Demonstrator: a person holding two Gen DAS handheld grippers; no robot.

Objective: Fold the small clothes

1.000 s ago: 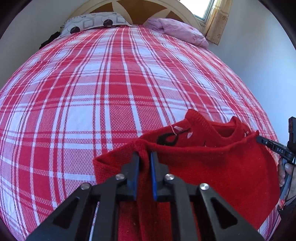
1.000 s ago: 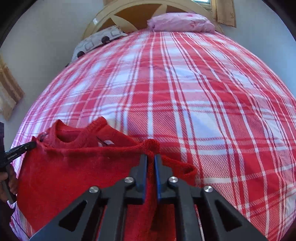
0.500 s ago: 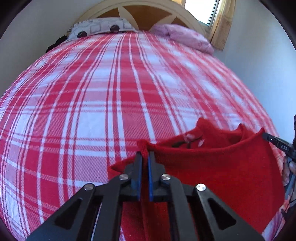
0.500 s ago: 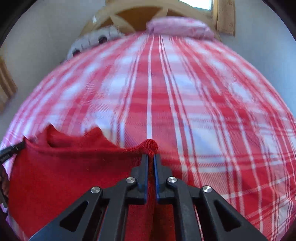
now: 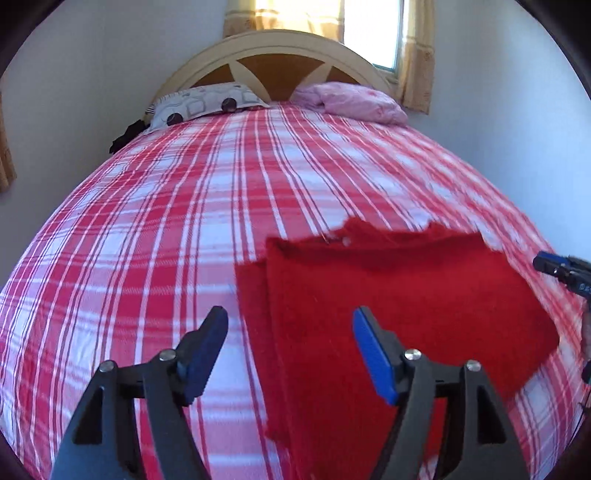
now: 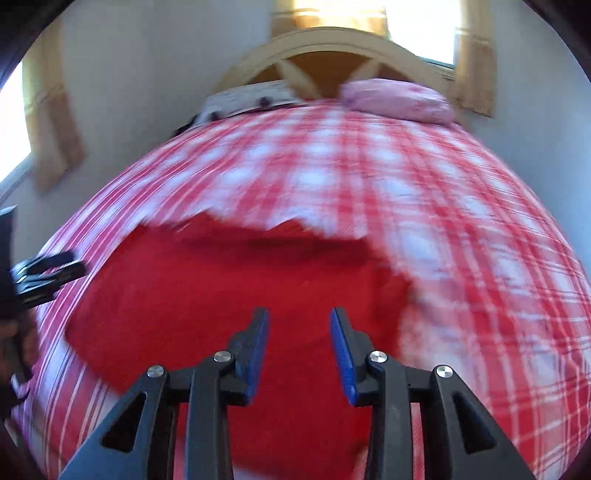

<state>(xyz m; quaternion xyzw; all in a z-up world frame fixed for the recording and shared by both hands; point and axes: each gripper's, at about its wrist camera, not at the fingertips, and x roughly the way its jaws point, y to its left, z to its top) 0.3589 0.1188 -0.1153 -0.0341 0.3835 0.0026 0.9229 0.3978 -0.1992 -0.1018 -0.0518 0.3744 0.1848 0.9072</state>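
A small red knitted garment (image 5: 399, 295) lies folded flat on the red-and-white plaid bed cover (image 5: 184, 229), near the front edge. My left gripper (image 5: 290, 319) is open and empty, above the garment's left edge. The right gripper's tip shows at the right rim of the left wrist view (image 5: 554, 266). In the right wrist view, which is blurred by motion, the garment (image 6: 229, 295) lies under my right gripper (image 6: 299, 321), which is open and empty. The left gripper shows at that view's left rim (image 6: 44, 271).
A grey patterned pillow (image 5: 205, 103) and a pink pillow (image 5: 351, 101) lie at the head of the bed by the wooden headboard (image 5: 280, 70). A curtained window (image 5: 369, 29) is behind it. Walls flank the bed.
Both grippers have opened and let go of the garment's edge, which has dropped flat over the lower layer. Both cameras have pulled back and tilted up.
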